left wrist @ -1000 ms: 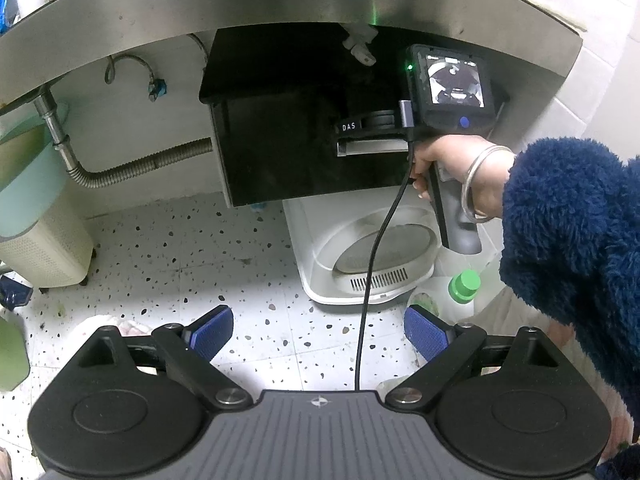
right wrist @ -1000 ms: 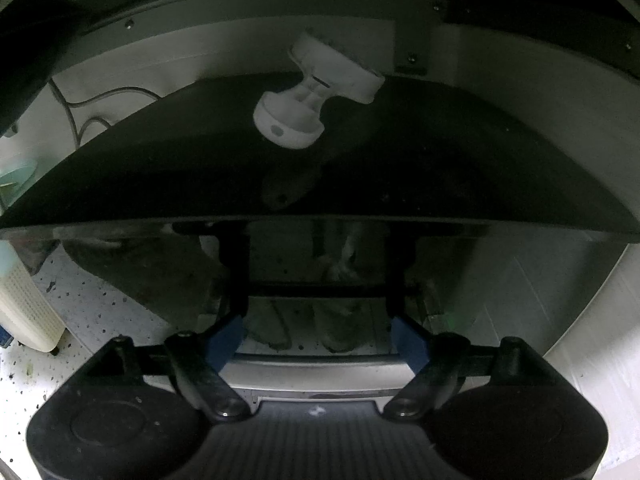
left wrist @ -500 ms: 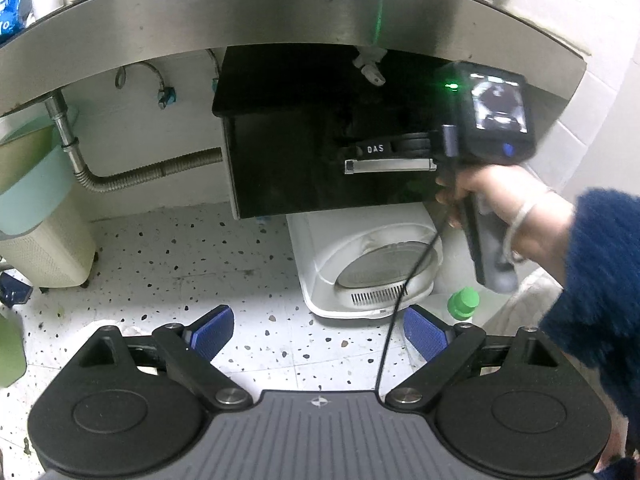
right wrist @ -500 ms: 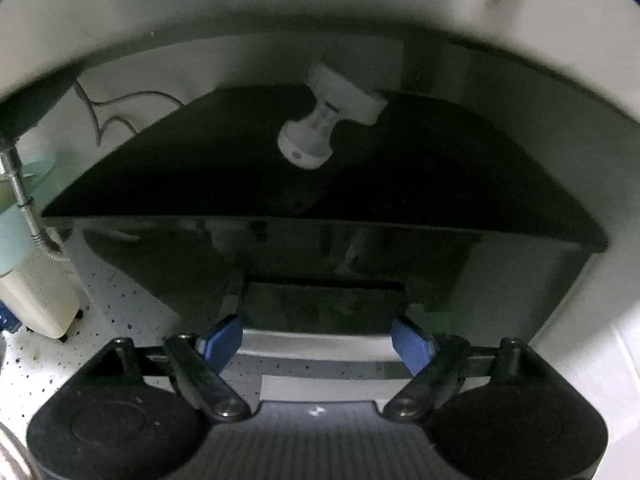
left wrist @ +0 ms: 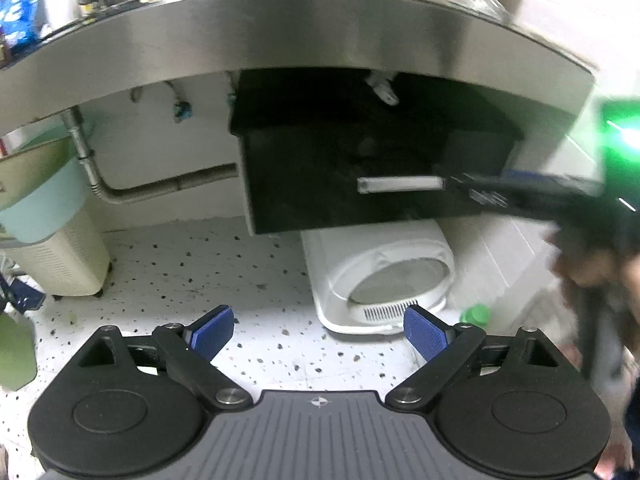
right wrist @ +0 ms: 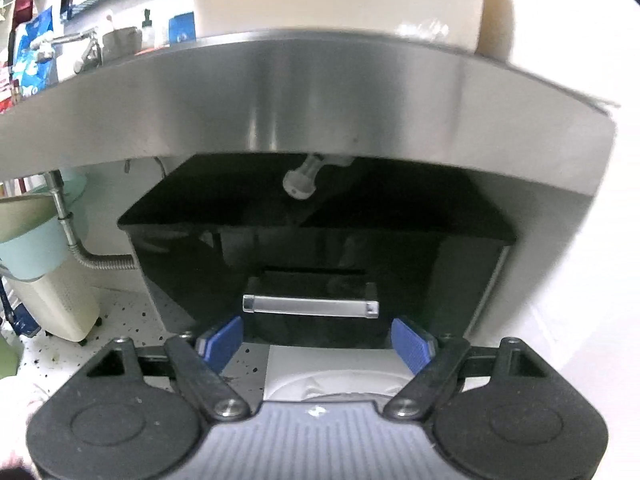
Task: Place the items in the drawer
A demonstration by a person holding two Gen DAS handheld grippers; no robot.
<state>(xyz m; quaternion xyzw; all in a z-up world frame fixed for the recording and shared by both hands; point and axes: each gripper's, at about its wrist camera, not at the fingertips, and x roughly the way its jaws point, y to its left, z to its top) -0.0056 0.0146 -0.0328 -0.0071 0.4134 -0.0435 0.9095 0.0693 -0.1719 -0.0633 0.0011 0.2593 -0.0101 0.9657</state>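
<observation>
The black drawer sits closed under the steel counter, its silver handle straight ahead of the right gripper and just above the gap between its jaws, which stand apart and empty. The left gripper hangs over the speckled floor, jaws apart, holding nothing, the drawer well ahead of it. At that view's right edge a blurred dark shape, probably the right gripper, reaches the handle's end.
</observation>
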